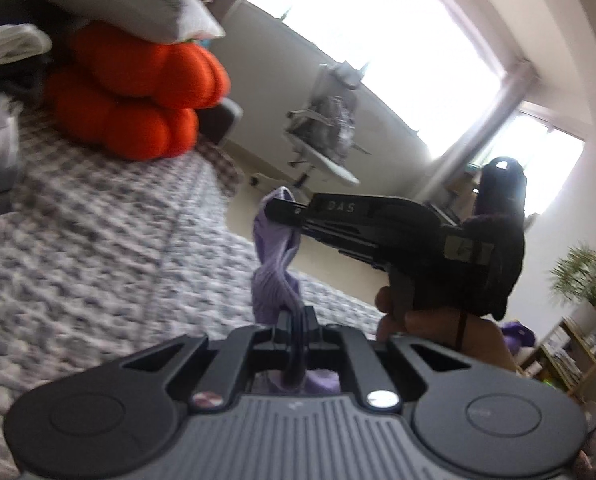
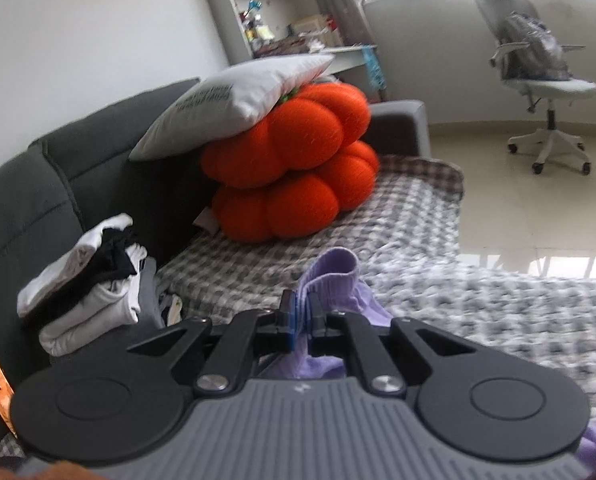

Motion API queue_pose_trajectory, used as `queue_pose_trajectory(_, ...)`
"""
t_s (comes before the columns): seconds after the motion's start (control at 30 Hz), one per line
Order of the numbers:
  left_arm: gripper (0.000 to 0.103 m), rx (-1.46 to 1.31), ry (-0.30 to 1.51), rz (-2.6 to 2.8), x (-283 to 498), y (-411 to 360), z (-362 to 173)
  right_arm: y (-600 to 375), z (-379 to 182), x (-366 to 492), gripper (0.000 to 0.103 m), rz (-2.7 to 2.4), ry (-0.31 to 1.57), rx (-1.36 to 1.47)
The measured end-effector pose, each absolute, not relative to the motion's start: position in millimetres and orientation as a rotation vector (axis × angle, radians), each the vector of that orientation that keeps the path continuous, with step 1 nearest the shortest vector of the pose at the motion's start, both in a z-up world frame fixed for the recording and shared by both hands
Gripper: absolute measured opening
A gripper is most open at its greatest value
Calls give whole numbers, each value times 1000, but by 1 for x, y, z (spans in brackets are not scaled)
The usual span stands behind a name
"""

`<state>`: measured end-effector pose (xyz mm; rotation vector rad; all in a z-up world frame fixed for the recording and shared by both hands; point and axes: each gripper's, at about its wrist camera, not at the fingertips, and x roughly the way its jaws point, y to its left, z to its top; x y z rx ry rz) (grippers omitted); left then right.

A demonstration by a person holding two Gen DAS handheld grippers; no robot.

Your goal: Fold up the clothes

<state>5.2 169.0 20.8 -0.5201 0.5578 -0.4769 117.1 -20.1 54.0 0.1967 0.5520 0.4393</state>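
Lilac sock (image 1: 275,276) (both grippers clamped)

Left gripper (image 1: 296,316) at 6 o'clock, jaws closed on a twisted lilac garment (image 1: 275,276) that runs up toward centre, where the right gripper (image 1: 282,210), entering from 3 o'clock, pinches its upper end; the hand (image 1: 438,320) holding that gripper shows at 4 o'clock. Checked blanket (image 1: 105,216) fills 7 to 9 o'clock, with orange pumpkin cushions (image 1: 137,92) under a white pillow (image 1: 129,4) at 10 to 11 o'clock. Office chair (image 1: 326,120) stands near centre against a bright window (image 1: 378,40) at 1 o'clock.
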Motion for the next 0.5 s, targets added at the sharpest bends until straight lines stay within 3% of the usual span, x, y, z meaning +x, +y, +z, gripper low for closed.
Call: queue_pose_trajectory(0.5, 4, -480, 602, -215, 21, 223, -10, 55, 3, 162, 6, 523, 640, 148)
